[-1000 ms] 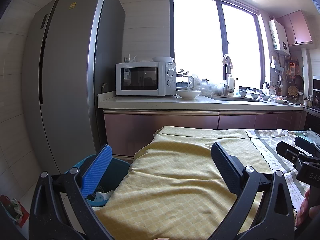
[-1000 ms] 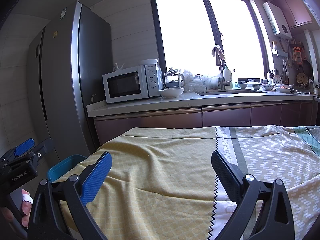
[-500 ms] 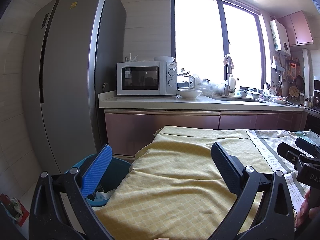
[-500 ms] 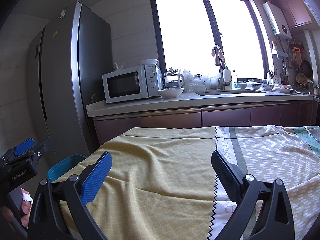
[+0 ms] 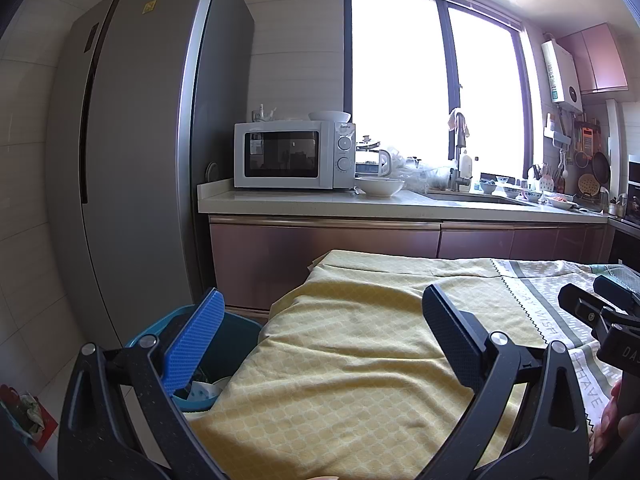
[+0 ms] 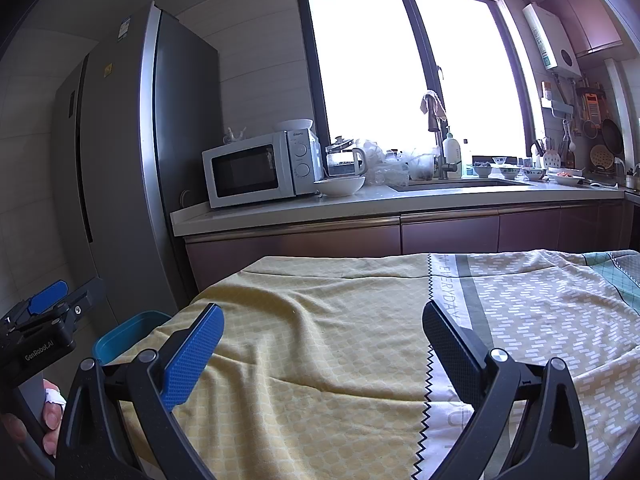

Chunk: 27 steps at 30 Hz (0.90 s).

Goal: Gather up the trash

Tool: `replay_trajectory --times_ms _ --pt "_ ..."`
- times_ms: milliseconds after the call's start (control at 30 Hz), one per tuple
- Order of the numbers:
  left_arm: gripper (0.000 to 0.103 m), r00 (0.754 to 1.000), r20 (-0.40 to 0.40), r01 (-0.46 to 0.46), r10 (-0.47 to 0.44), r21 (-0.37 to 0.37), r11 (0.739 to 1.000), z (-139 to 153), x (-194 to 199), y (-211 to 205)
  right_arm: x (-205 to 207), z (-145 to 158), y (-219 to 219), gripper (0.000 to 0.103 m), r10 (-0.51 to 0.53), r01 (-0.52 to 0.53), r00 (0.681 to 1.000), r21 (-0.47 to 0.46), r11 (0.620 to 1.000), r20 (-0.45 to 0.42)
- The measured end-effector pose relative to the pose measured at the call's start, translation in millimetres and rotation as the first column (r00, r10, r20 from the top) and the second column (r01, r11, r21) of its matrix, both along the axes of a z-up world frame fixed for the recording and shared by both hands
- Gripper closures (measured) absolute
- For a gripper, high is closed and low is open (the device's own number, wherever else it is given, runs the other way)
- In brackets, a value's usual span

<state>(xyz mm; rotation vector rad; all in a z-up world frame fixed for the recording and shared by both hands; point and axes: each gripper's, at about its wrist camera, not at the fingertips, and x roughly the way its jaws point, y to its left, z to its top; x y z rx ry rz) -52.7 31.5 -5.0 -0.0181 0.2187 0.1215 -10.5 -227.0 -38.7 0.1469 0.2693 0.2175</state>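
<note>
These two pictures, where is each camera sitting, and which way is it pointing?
Left wrist: on the left gripper, looking across the tablecloth to the counter; shows its open fingers, the bin, the right gripper's edge.
Right wrist: on the right gripper, facing likewise; shows its open fingers, the left gripper and a thumb.
Shared: microwave, fridge, window.

Table [image 6: 520, 432] under yellow patterned cloth [image 6: 320, 340]

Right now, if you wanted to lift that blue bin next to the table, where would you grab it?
Probably the blue bin by its upper rim, on the fridge side, coming down from above with the left gripper: it stands upright and open-topped, and the yellow tablecloth hides its other side.
</note>
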Motion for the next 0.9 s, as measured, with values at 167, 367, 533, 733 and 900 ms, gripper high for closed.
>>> replay_trajectory --times_ms 167,367,533,733,900 --pt "0.006 1.0 0.001 0.0 -0.001 0.001 1.0 0.2 -0.4 -0.6 -0.8 0.2 0.1 0.007 -0.002 0.002 1.0 0.0 1.0 0.002" --pt "0.006 1.0 0.0 0.003 -0.003 0.002 1.0 -0.2 0.5 -1.2 -2.3 1.4 0.8 0.007 -0.006 0.006 1.0 0.0 1.0 0.003" --pt "0.006 1.0 0.0 0.002 -0.002 0.001 1.0 1.0 1.6 -2.2 -3.3 2.7 2.5 0.007 -0.008 0.008 1.0 -0.002 1.0 0.01" --pt "0.006 1.0 -0.001 0.004 -0.004 -0.001 1.0 1.0 1.4 -2.0 -4.5 3.1 3.3 0.007 -0.01 0.01 1.0 -0.002 1.0 0.011" --pt "0.006 1.0 -0.002 0.003 -0.003 -0.003 1.0 0.6 2.4 -2.2 -4.9 3.8 4.6 0.007 -0.012 0.012 1.0 -0.003 1.0 0.012"
